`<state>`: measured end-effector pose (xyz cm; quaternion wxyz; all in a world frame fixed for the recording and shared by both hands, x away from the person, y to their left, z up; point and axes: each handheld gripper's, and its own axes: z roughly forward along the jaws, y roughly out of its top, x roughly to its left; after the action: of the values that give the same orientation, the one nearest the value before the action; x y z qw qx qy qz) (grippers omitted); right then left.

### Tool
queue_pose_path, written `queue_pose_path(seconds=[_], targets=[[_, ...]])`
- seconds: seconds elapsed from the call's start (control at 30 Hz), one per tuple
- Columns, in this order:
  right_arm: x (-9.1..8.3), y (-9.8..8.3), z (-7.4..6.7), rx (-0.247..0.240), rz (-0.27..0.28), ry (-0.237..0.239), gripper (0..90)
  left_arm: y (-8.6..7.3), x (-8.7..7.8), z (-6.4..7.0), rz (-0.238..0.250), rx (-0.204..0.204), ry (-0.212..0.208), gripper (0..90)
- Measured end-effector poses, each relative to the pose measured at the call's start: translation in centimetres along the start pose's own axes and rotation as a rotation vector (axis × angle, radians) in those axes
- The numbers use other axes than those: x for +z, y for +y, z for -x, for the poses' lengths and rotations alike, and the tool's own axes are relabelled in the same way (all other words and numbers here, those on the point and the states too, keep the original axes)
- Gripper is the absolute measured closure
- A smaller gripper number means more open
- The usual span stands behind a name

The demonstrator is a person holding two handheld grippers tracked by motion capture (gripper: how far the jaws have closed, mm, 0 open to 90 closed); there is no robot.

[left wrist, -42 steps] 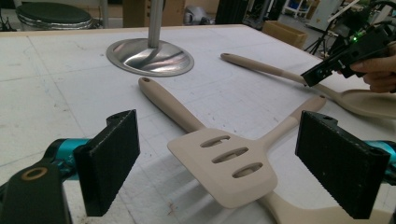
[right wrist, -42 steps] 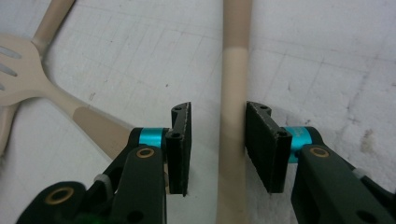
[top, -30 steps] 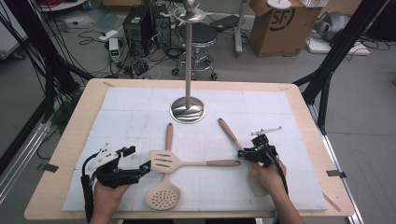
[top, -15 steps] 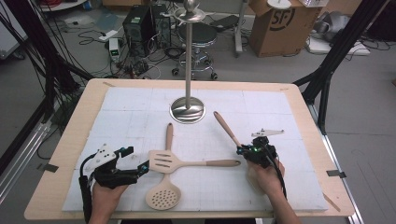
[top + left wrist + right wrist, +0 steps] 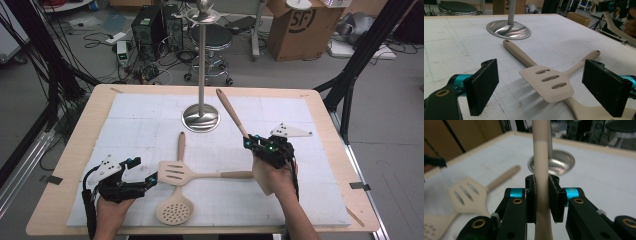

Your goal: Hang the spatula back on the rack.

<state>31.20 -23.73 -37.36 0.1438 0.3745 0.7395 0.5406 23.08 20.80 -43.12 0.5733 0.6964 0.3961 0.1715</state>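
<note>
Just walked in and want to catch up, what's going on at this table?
A person is working with handheld tongs in each hand. The right tongs are shut on a beige utensil handle, which is lifted off the white mat and angled toward the metal stand. The left tongs sit open beside a slotted spatula lying across a perforated spoon.

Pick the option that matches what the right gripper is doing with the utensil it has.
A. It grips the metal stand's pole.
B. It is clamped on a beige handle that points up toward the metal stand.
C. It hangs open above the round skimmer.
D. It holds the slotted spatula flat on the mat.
B: the right gripper pinches the beige handle, which angles toward the metal stand; the slotted spatula lies on the mat.
</note>
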Motion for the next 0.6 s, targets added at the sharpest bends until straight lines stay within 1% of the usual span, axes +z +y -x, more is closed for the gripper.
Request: queue_pose_path(seconds=[0.13, 0.3, 0.43, 0.5, 0.6], targets=[[0.0, 1.7, -0.6, 0.011, 0.077, 0.032, 78.6, 0.0, -0.2, -0.1, 0.001, -0.001, 0.005, 14.5], [-0.1, 3.4, -1.1, 0.009, 0.141, 0.036, 78.6, -0.1, -0.5, -0.2, 0.006, -0.006, 0.011, 14.5], [-0.4, 4.4, -1.2, 0.013, 0.187, 0.041, 78.5, -0.2, -0.8, -0.3, 0.008, -0.008, 0.016, 14.5], [-0.5, 4.8, -1.3, 0.018, 0.218, 0.044, 78.5, -0.2, -0.9, -0.3, 0.008, -0.011, 0.02, 14.5], [-0.5, 5.2, -1.2, 0.041, 0.27, 0.063, 78.5, -0.3, -1.1, -0.4, 0.004, -0.01, 0.023, 14.5]])
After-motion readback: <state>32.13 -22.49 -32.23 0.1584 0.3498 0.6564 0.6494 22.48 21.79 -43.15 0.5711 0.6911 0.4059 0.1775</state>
